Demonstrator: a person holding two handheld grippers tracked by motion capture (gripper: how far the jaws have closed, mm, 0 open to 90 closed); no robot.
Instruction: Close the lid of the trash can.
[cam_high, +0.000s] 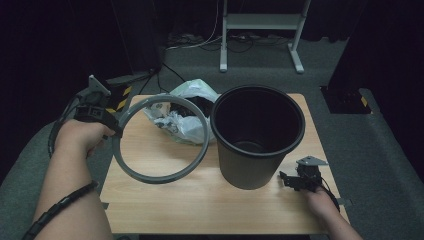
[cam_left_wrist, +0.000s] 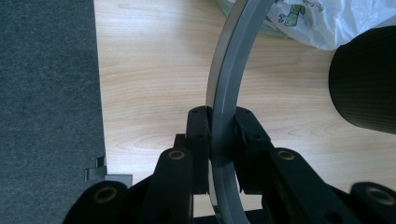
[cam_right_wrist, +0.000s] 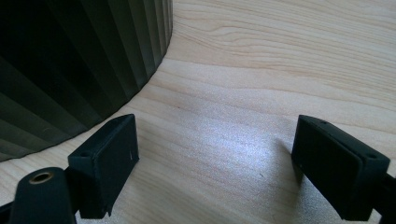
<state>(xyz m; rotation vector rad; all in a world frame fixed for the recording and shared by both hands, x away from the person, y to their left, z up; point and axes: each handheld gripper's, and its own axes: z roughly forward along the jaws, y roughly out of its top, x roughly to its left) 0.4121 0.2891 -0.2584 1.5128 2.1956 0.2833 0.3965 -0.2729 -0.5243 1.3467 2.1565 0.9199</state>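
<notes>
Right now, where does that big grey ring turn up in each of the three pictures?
High view: the grey ring is at left-centre, held over the wooden table by the left gripper.
Left gripper view: it runs edge-on up the middle, clamped between the black jaws.
Right gripper view: the ring is not in it.
Shared landmark: the black bin, at the right edge in the left gripper view, upper left in the right gripper view.
</notes>
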